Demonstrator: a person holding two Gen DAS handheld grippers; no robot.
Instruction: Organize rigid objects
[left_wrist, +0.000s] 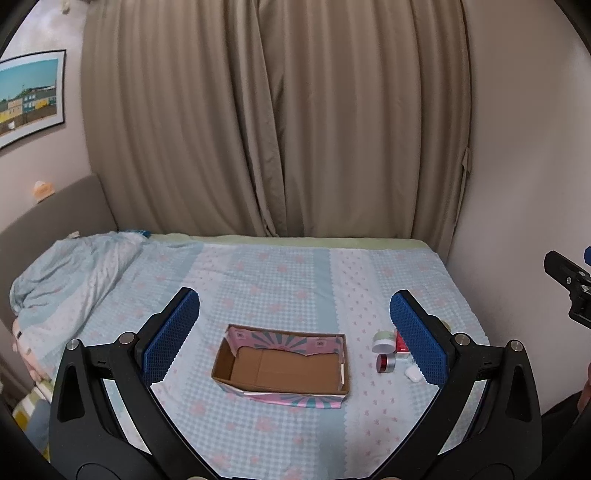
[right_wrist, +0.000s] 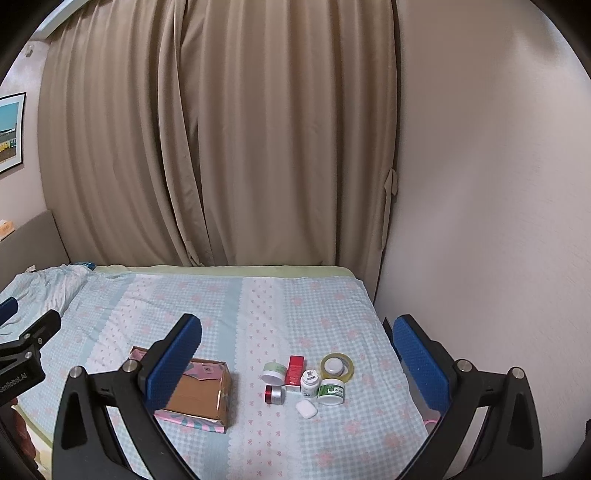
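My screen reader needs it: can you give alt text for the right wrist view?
A cluster of small jars, a red box, a tape roll and a white case sits on a checked bedsheet, between the open right gripper fingers. An open cardboard box lies to their left.

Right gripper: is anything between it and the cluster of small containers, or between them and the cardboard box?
Nothing visible. The right gripper hangs open above the containers; bare bedspread separates them from the open box.

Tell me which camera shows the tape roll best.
The right wrist view: the tape roll lies whole and unobstructed at the back of the cluster. In the left wrist view, the left gripper's finger almost entirely hides it.
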